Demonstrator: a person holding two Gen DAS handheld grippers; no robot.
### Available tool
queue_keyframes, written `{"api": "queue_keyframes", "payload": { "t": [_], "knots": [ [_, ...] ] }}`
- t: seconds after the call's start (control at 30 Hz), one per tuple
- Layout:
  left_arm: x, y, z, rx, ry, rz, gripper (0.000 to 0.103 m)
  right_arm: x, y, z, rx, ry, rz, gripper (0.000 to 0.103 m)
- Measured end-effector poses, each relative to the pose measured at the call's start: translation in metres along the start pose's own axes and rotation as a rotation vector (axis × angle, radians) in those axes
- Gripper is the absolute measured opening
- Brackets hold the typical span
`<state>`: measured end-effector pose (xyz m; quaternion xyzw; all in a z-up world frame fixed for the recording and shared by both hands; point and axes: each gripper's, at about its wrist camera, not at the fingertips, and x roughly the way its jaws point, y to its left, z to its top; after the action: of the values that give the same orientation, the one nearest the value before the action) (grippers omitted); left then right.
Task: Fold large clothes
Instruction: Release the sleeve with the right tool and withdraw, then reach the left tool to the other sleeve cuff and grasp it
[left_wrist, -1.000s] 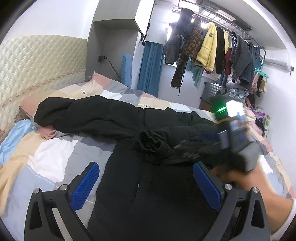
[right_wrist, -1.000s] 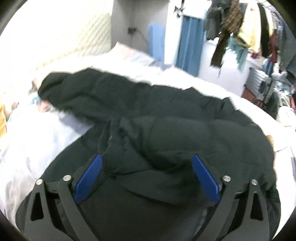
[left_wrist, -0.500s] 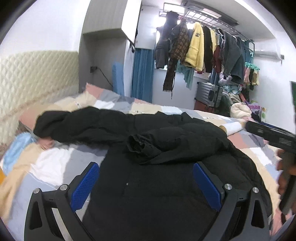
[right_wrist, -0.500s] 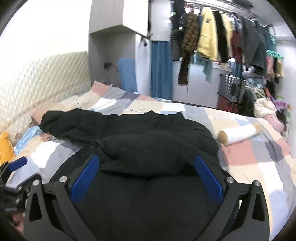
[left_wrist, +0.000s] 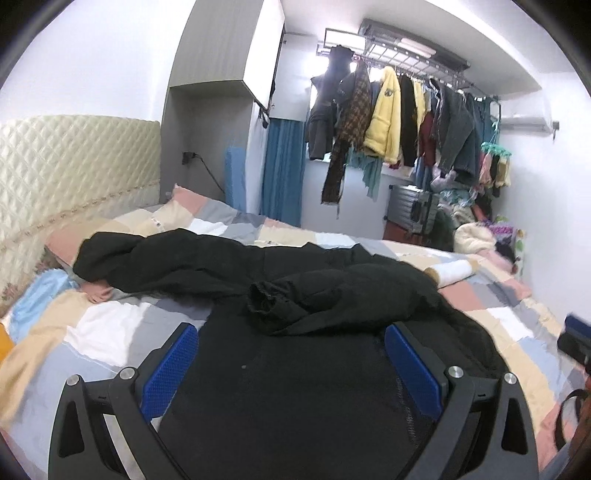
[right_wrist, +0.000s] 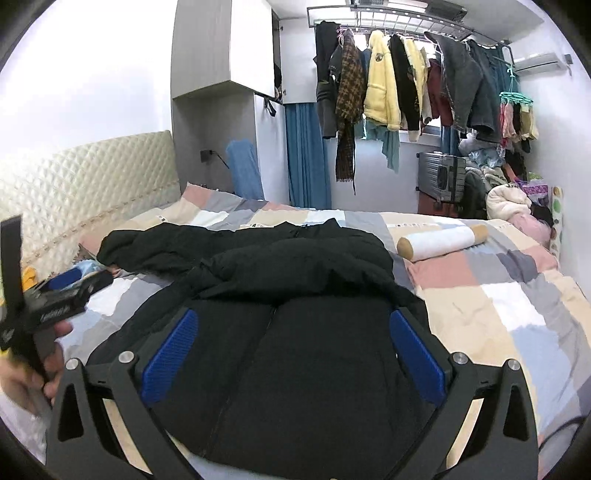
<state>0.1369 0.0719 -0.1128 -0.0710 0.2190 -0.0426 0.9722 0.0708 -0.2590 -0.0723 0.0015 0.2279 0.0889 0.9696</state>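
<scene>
Two grippers, both with jaws spread wide and nothing between the blue pads. Left gripper (left_wrist: 291, 365) hangs above the lower body of the black coat (left_wrist: 295, 369); right gripper (right_wrist: 291, 354) hangs above the same coat (right_wrist: 314, 350), over the front zip line.

Coat lies flat on the bed (right_wrist: 517, 295), across a patchwork cover of grey, peach, white and pink squares. One sleeve (left_wrist: 166, 258) stretches out toward the pillow end, near the quilted cream headboard (left_wrist: 74, 166). Other sleeve (left_wrist: 332, 295) is folded across the chest, cuff open and facing the left camera. From the right wrist view the folded sleeve forms a thick ridge across the upper part of the coat.

White roll with tan ends (right_wrist: 443, 240) sits on the cover beside the coat's shoulder, apart from it.

Left gripper also shows at the left edge of the right wrist view, held in a hand (right_wrist: 40, 362). Dark part of the right gripper shows at the right edge of the left wrist view, blurred.

Background: rail of hanging clothes (right_wrist: 406, 81) by the window, yellow jacket (left_wrist: 384, 114) among them; blue curtain (right_wrist: 306, 155); grey suitcase (right_wrist: 443, 173); heap of clothes (right_wrist: 509, 192) in the far corner.
</scene>
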Motion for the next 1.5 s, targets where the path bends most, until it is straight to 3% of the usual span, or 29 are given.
{"api": "queue_keyframes", "payload": {
  "t": [0.4, 0.57, 0.77, 0.97, 1.1, 1.2, 1.5],
  "knots": [
    [0.031, 0.007, -0.013, -0.028, 0.078, -0.008, 0.102, 0.007, -0.004, -0.023, 0.063, 0.007, 0.000, 0.103],
    [0.054, 0.026, 0.005, -0.062, 0.135, 0.004, 0.102, 0.004, -0.003, -0.029, 0.076, 0.017, 0.013, 0.103],
    [0.092, 0.114, 0.059, -0.205, 0.205, 0.039, 0.102, 0.010, -0.004, -0.035, 0.063, 0.022, 0.000, 0.103],
    [0.121, 0.227, 0.090, -0.278, 0.204, 0.238, 0.102, 0.025, -0.005, -0.035, 0.061, 0.016, -0.041, 0.103],
    [0.144, 0.302, 0.086, -0.371, 0.214, 0.301, 0.101, 0.035, -0.007, -0.034, 0.103, 0.038, -0.037, 0.103],
    [0.165, 0.358, 0.073, -0.477, 0.225, 0.332, 0.089, 0.044, -0.003, -0.036, 0.102, 0.069, -0.043, 0.103],
    [0.214, 0.470, 0.030, -0.737, 0.157, 0.307, 0.079, 0.082, 0.015, -0.039, 0.099, 0.214, -0.009, 0.103]
  ]
}}
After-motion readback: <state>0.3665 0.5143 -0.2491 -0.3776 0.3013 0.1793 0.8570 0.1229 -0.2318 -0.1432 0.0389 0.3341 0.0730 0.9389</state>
